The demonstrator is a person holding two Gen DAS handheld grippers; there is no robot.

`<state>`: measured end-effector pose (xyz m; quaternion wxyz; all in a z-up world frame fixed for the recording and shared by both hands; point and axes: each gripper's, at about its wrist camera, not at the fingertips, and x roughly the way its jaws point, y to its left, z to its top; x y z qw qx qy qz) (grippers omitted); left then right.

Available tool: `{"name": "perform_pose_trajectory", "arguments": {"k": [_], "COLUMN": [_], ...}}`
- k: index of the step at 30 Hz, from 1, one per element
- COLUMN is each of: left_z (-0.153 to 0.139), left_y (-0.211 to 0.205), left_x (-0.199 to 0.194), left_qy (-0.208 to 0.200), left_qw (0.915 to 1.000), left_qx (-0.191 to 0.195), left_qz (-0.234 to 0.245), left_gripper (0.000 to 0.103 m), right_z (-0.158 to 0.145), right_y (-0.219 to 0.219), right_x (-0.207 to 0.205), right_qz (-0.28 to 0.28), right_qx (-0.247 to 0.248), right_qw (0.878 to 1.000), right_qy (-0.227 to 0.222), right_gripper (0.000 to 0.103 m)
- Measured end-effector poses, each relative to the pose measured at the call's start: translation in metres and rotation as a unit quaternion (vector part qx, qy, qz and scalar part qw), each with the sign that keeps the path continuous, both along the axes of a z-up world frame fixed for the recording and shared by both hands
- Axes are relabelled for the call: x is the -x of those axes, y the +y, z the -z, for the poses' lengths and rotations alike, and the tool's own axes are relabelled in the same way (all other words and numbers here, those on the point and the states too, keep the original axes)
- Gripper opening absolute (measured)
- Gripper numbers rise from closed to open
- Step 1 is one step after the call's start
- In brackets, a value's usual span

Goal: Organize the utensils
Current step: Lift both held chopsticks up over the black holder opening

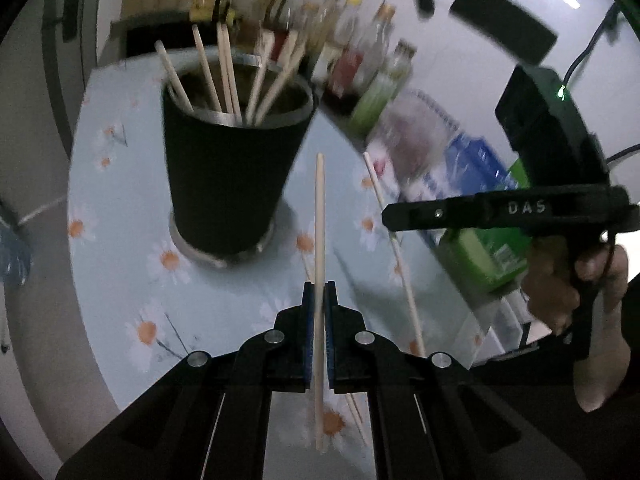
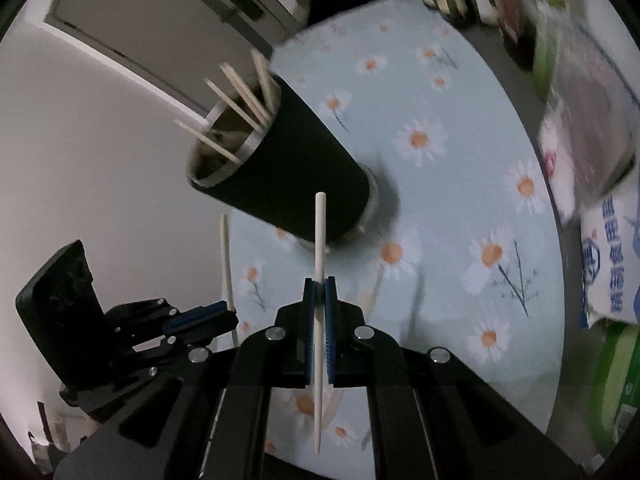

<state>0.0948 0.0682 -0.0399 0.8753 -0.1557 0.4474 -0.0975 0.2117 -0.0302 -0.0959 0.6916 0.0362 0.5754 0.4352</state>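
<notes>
A black cup with a metal rim (image 1: 224, 176) stands on the daisy-print table and holds several wooden chopsticks (image 1: 224, 76). My left gripper (image 1: 319, 292) is shut on a single chopstick (image 1: 319, 216) and holds it above the table, to the right of the cup. My right gripper (image 2: 319, 288) is shut on another chopstick (image 2: 319, 240), in front of the cup (image 2: 288, 168). The right gripper shows in the left wrist view (image 1: 400, 216), its chopstick (image 1: 394, 248) slanting below it. The left gripper shows in the right wrist view (image 2: 224, 318) with its chopstick (image 2: 226, 256).
Sauce bottles (image 1: 360, 52) line the back of the table. A plastic container (image 1: 416, 132), a blue-and-white bag (image 2: 612, 252) and a green pack (image 1: 488, 256) crowd the right side. More chopsticks (image 1: 356, 412) lie on the cloth (image 2: 440, 184) under the left gripper.
</notes>
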Motion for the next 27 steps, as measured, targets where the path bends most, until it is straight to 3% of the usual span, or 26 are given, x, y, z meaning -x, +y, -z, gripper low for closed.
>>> {"name": "perform_pose_trajectory", "arguments": {"k": [6, 13, 18, 23, 27], "left_z": [-0.034, -0.064, -0.087, -0.102, -0.111], "left_y": [0.020, 0.043, 0.058, 0.068, 0.073], "left_x": [0.008, 0.003, -0.001, -0.006, -0.012], "left_qy": [-0.088, -0.145, -0.193, -0.236, -0.280], "left_qw": [0.9960, 0.9890, 0.9806, 0.9707, 0.9575], "left_qx": [0.015, 0.023, 0.026, 0.018, -0.006], "left_qz": [-0.002, -0.016, -0.023, -0.040, -0.069], "left_gripper": [0.004, 0.004, 0.004, 0.004, 0.004], "right_z": [-0.034, -0.071, -0.101, -0.113, -0.125], "right_y": [0.011, 0.016, 0.021, 0.028, 0.035], "right_x": [0.007, 0.009, 0.005, -0.011, -0.019], "right_qz": [0.008, 0.034, 0.060, 0.086, 0.105], "right_qx": [-0.059, -0.110, -0.144, -0.157, -0.169], "right_qw": [0.997, 0.989, 0.977, 0.973, 0.964], "right_qy": [-0.046, -0.096, -0.143, -0.148, -0.175], "right_gripper": [0.006, 0.006, 0.006, 0.006, 0.006]}}
